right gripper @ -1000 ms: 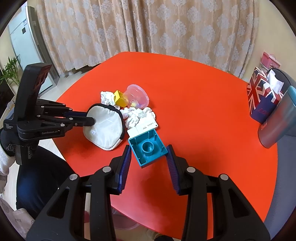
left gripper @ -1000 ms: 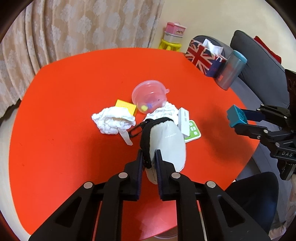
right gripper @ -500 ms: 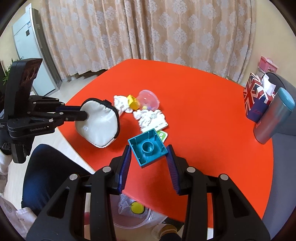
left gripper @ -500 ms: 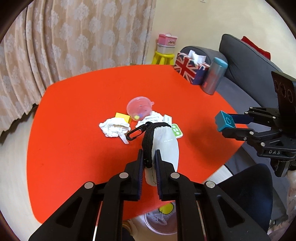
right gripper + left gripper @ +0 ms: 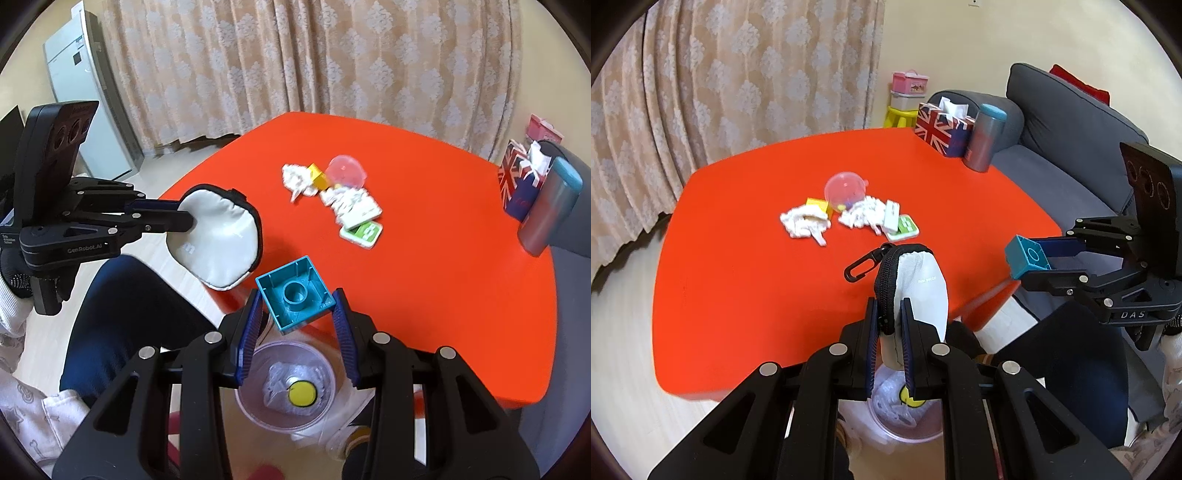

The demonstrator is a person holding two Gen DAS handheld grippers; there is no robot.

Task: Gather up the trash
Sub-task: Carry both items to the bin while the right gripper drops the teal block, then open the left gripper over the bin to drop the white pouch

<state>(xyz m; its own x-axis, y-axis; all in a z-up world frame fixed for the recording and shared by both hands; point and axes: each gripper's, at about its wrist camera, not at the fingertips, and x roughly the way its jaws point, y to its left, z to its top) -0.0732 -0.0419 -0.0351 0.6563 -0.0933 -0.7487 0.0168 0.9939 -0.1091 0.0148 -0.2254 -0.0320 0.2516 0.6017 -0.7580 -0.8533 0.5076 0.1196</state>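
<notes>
Ahead of both my grippers I see the red table (image 5: 424, 206), strewn with crumpled tissues (image 5: 805, 221), a pink plastic ball (image 5: 846, 188) and a green card (image 5: 362, 233). Below them sits a clear bin (image 5: 288, 387) on the floor. My left gripper (image 5: 891, 332) pinches a white zip pouch (image 5: 919, 284); my right gripper (image 5: 295, 314) clamps a teal block (image 5: 295, 291), both angled downward over the table's near edge.

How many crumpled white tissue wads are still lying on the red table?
2. One crumpled white tissue wad lies beside the yellow block; the other sits against the white card. More may be hidden.
</notes>
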